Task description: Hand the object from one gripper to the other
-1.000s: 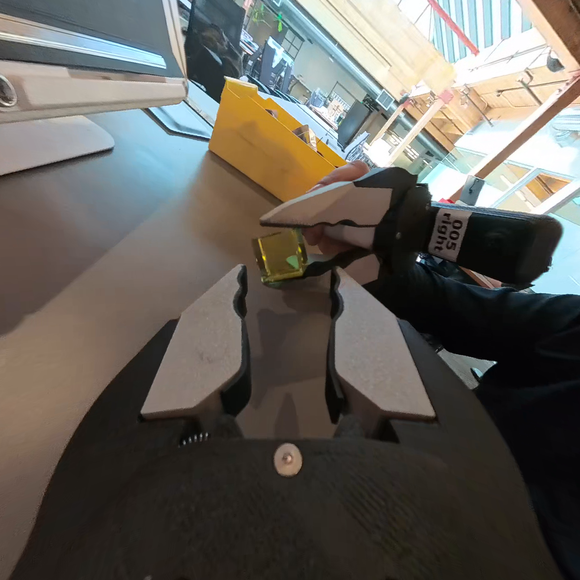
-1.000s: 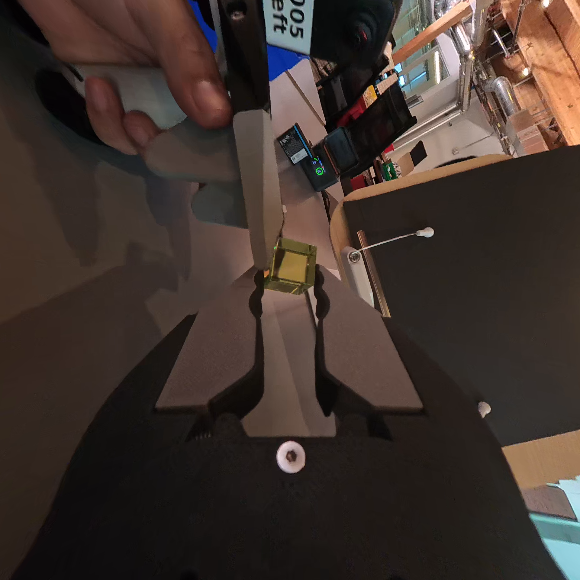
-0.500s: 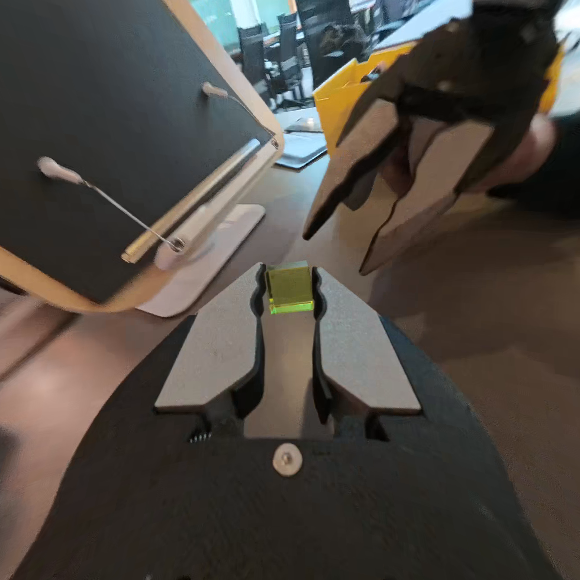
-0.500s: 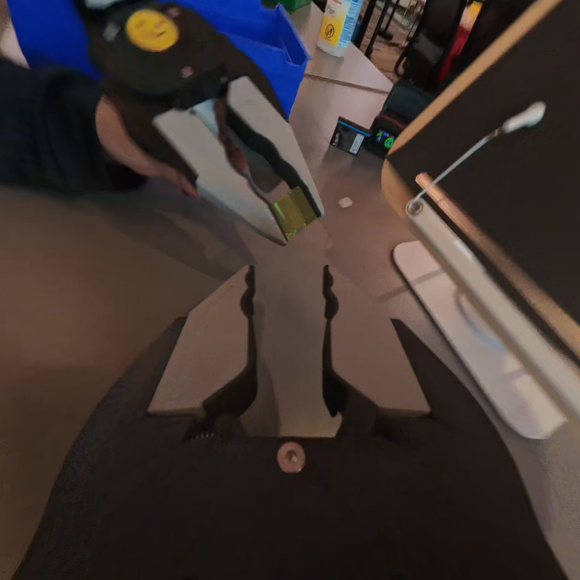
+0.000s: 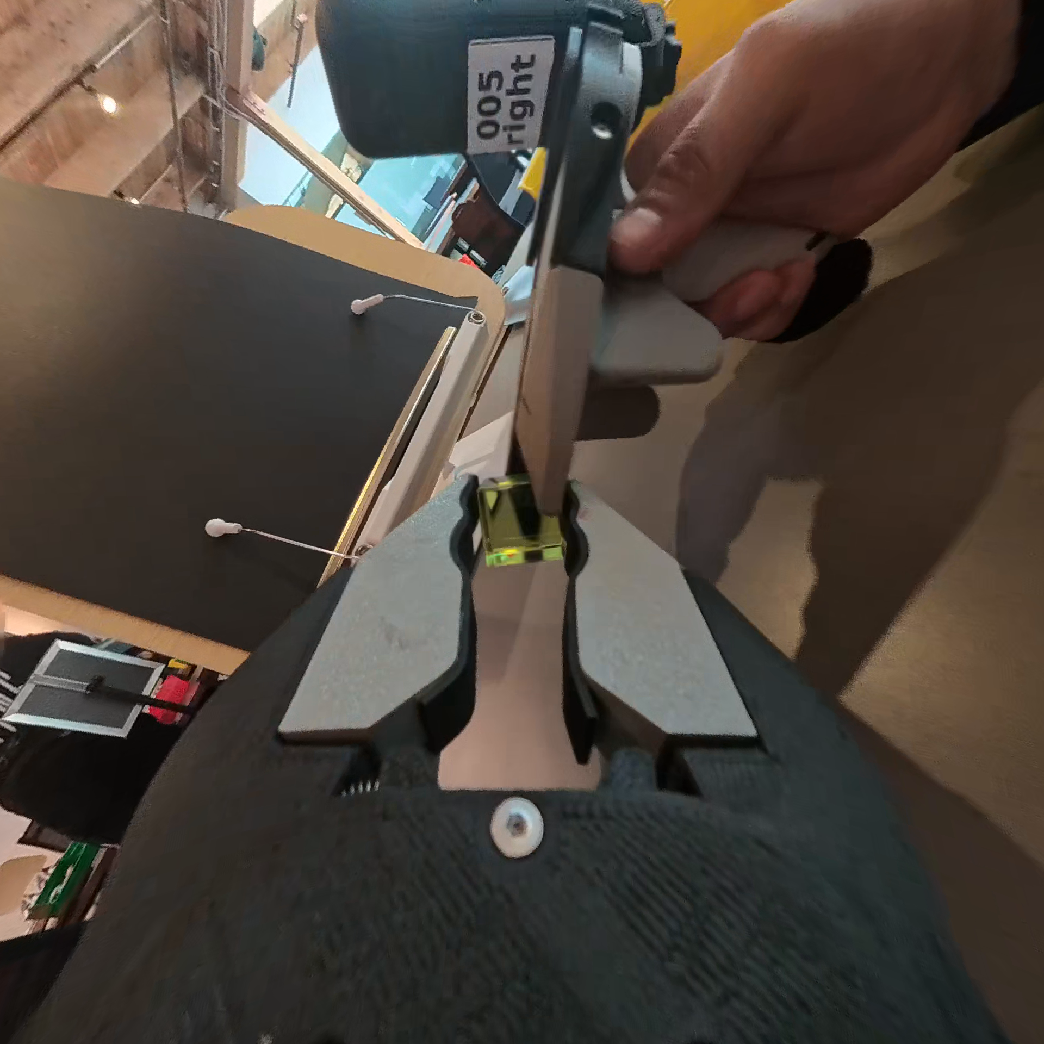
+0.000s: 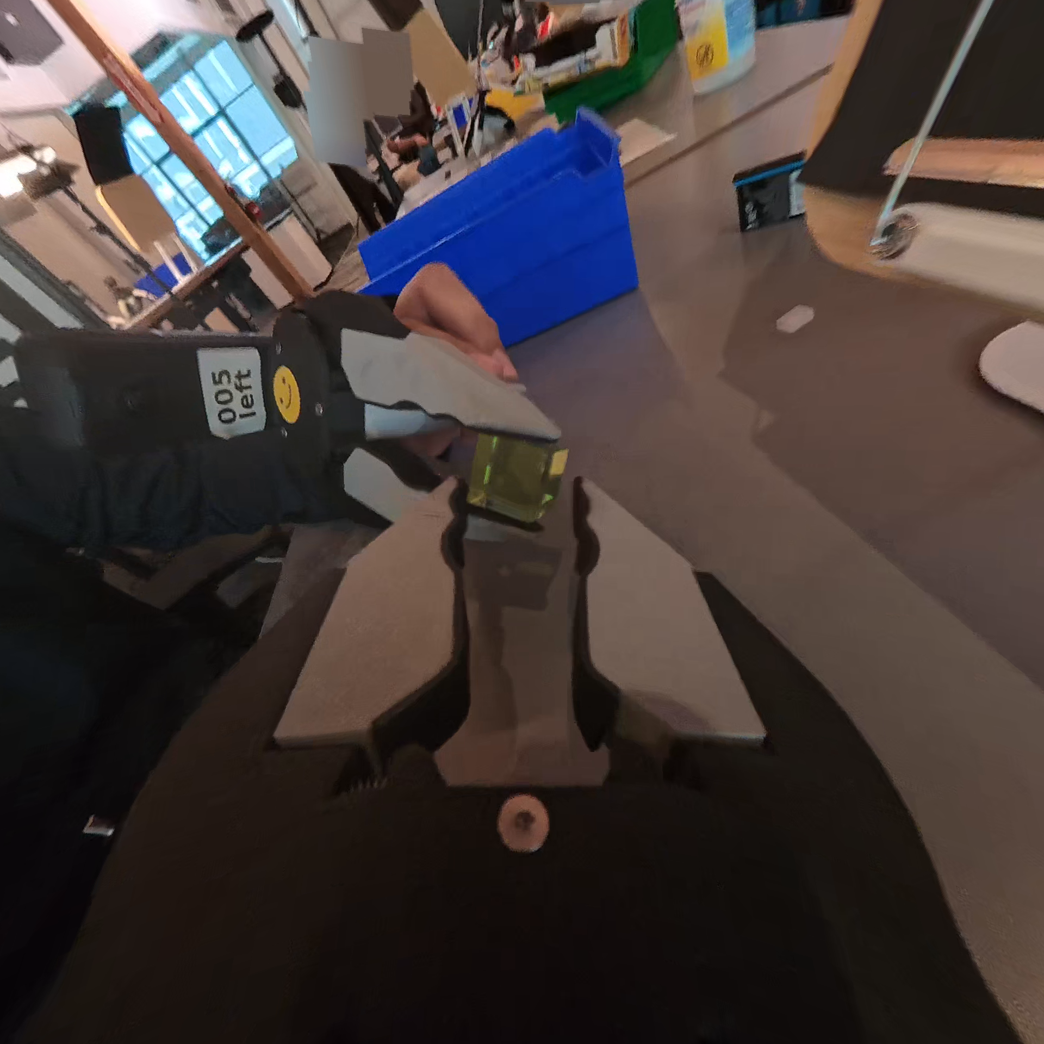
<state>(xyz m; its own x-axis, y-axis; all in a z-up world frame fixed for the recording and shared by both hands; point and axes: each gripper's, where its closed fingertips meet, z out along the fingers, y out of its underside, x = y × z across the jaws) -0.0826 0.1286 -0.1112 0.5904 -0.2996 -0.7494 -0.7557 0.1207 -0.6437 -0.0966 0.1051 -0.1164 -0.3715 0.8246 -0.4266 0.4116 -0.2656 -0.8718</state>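
A clear yellow-green cube sits clamped between the fingertips of my left gripper, held above the brown table. In the right wrist view the left gripper reaches in from the left with the cube at its tips. My right gripper is open, its fingertips standing on either side of the cube with a small gap. In the left wrist view the right gripper comes down from above, held by a hand. One of its fingers stands edge-on in front of the cube.
A black board with a wooden rim stands on a white base close by. A blue bin, a small black box and a white bottle stand farther back on the table. The grippers are tip to tip, or close to it. From either gripper's tips it is about 20 centimeters to the white base.
One second ago the right gripper held the cube and the left was open. The left then took it and the right drew away. Now the open right gripper is back around the cube.
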